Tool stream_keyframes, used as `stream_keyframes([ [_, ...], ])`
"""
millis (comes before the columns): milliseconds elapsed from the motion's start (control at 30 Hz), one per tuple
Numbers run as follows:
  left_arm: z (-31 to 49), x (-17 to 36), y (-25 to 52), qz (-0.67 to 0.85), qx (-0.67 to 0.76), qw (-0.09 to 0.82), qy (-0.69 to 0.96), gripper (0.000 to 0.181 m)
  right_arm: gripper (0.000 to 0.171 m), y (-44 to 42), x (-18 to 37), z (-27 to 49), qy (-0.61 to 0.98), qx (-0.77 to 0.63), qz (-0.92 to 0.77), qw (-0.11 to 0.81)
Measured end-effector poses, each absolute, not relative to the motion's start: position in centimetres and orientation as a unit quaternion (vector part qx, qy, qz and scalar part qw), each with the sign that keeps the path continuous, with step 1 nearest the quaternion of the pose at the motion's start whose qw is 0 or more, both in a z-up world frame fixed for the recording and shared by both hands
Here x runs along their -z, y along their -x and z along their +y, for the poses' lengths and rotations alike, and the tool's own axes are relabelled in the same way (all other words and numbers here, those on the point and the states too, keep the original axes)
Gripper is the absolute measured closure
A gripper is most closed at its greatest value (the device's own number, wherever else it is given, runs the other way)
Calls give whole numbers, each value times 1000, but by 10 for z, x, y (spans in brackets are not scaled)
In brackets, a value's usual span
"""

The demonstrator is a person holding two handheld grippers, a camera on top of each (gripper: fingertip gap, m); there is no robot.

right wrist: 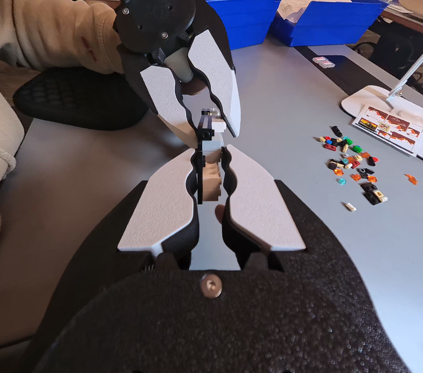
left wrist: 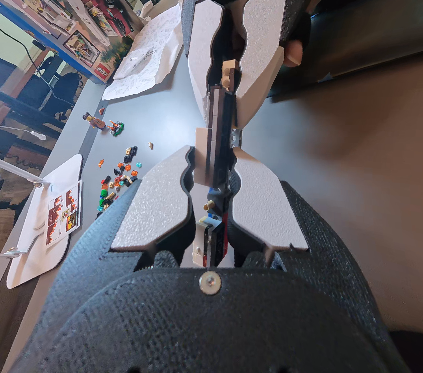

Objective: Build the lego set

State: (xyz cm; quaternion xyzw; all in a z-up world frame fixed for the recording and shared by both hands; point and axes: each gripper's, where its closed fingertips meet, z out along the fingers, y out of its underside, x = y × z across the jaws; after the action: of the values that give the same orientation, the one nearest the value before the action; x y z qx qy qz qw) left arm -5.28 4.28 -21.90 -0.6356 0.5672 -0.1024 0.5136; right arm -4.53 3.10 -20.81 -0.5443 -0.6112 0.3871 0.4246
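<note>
I'm holding the lego sub-assembly (right wrist: 209,169) off the table (right wrist: 286,110), both grippers pinching it from opposite ends, tips nearly meeting. Left gripper (right wrist: 214,133) is clamping the black-and-grey end; right gripper (right wrist: 209,153) is pinching the tan brick end. Neither is spread; both are pressed onto the build.

In the left wrist view the assembly (left wrist: 219,144) is running lengthwise through the left gripper (left wrist: 214,151) and on into the right gripper (left wrist: 223,114) facing it. More of the build is sitting deep between my left jaws, toward the palm.

My read: I'm seating or pressing two sections together along the long axis. To do it well:
- push straight along the build, no twisting, or the thin black plate may peel off
- keep both pinches on solid bricks, not overhanging plates
- squeeze evenly; the stack looks narrow and could buckle sideways

Pose: left gripper is coming down at the build from above and beyond it, tilted; a sleeved arm (right wrist: 45,25) is behind it. Right gripper is reaching up at it from the near side, roughly level.

Loose pieces (right wrist: 352,165) are lying right of the build, well apart from it, with the sticker sheet (right wrist: 389,130) just beyond them. Blue bins (right wrist: 263,11) are standing far behind the build. Can't tell whether the joint is fully seated.
</note>
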Motion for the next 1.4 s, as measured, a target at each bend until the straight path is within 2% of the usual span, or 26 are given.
stream_keyframes([
  [100,45,219,53,563,100,520,635,152,152,46,207,34,541,-392,-612,424],
  [300,45,205,47,569,58,566,593,152,146,44,201,31,470,-340,-647,495],
  [433,43,195,44,565,43,597,568,152,151,43,189,28,439,-327,-642,537],
  [633,47,186,52,528,57,614,584,133,152,41,186,33,365,-199,-671,614],
  [733,49,180,62,449,158,594,649,133,152,38,184,40,291,-78,-682,666],
  [867,43,172,65,263,415,493,718,129,152,38,186,48,235,23,-679,695],
  [933,46,173,69,160,499,442,727,130,152,39,188,52,217,53,-676,702],
  [1067,61,188,76,-18,597,372,711,125,152,45,189,50,182,92,-670,714],
  [1200,61,191,61,-69,646,331,684,121,152,50,197,43,152,120,-676,711],
  [1267,63,194,55,-72,651,330,680,130,152,52,202,37,136,129,-681,708],
  [1333,62,197,50,-63,656,324,678,147,152,53,203,31,123,134,-679,711],
  [1400,59,194,48,-56,680,320,657,152,152,52,199,26,123,129,-675,716],
])
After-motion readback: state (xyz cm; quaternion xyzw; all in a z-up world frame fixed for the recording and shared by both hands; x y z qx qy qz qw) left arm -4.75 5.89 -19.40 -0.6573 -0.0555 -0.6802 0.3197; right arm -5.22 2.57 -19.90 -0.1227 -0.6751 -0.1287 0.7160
